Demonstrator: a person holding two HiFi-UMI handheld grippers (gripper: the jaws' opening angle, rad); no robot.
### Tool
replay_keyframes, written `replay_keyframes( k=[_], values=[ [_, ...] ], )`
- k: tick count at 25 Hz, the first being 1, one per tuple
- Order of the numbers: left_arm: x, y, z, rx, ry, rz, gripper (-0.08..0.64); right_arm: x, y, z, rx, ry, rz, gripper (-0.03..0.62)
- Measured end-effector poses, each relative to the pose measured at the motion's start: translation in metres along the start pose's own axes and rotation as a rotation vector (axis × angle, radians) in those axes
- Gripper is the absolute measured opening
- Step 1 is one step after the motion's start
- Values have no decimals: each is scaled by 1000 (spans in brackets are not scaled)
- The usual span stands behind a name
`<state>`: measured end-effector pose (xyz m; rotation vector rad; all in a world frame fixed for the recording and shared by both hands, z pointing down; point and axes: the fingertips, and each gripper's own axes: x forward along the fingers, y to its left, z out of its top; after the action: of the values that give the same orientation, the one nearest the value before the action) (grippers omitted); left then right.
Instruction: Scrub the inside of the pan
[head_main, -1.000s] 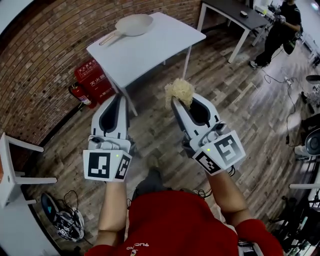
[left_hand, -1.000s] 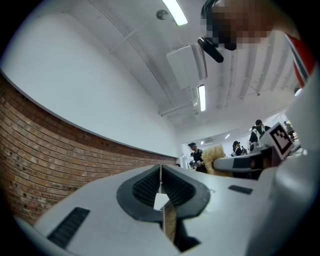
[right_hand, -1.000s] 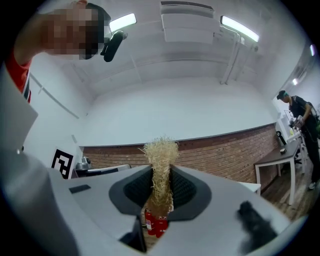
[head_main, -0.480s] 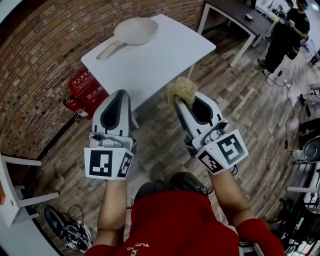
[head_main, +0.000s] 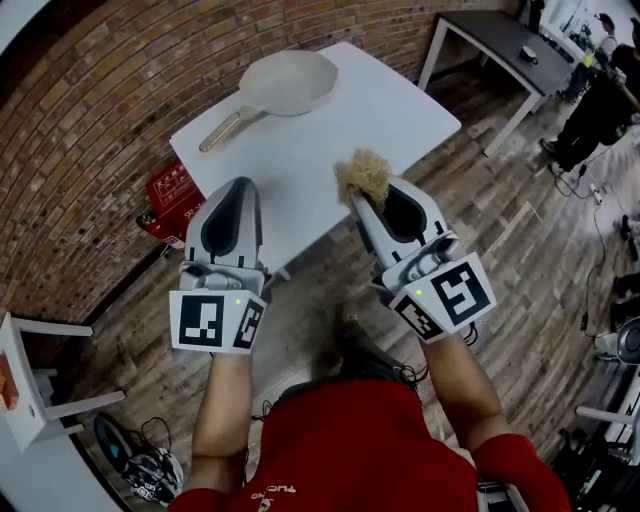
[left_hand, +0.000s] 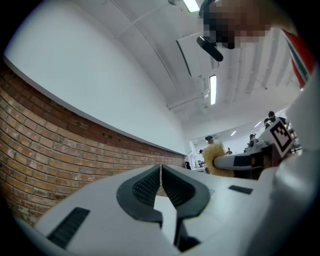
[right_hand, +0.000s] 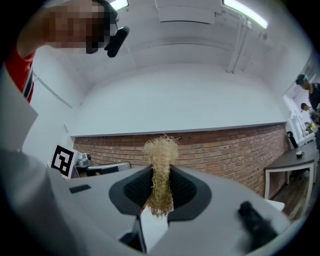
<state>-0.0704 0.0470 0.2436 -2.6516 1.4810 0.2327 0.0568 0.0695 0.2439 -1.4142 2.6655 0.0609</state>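
Note:
A pale beige pan (head_main: 291, 80) with a long handle lies at the far end of the white table (head_main: 400, 110) in the head view. My right gripper (head_main: 352, 192) is shut on a tan fibrous scrubber (head_main: 362, 175), held up over the table's near edge, well short of the pan. From the right gripper view the scrubber (right_hand: 160, 170) is pinched between the black pads and sticks out above them. My left gripper (head_main: 231, 190) is shut with nothing in it, level with the right one; its pads (left_hand: 172, 189) meet.
A red fire extinguisher box (head_main: 172, 195) stands against the brick wall (head_main: 90, 130) under the table's left side. A dark table (head_main: 500, 45) and a person (head_main: 600, 100) are at the far right. A white chair (head_main: 30, 390) and cables lie at the lower left.
The table and pan have come closer and lower in the head view as the person steps toward them. Both grippers keep their pose, the scrubber still held.

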Motion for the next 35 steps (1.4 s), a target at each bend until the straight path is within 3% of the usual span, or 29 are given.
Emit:
replay_keyframes(
  k=[8, 13, 25, 35],
  values=[
    [115, 38, -18, 17, 4, 101, 23, 85, -103, -10, -2, 14, 76, 87],
    [168, 48, -21, 43, -15, 126, 23, 128, -148, -10, -14, 20, 119, 87],
    [253, 131, -38, 82, -9, 169, 23, 253, -184, -13, -53, 46, 187, 87],
    [318, 207, -61, 94, -11, 162, 23, 366, -208, -47, -90, 170, 167, 87]
  ],
)
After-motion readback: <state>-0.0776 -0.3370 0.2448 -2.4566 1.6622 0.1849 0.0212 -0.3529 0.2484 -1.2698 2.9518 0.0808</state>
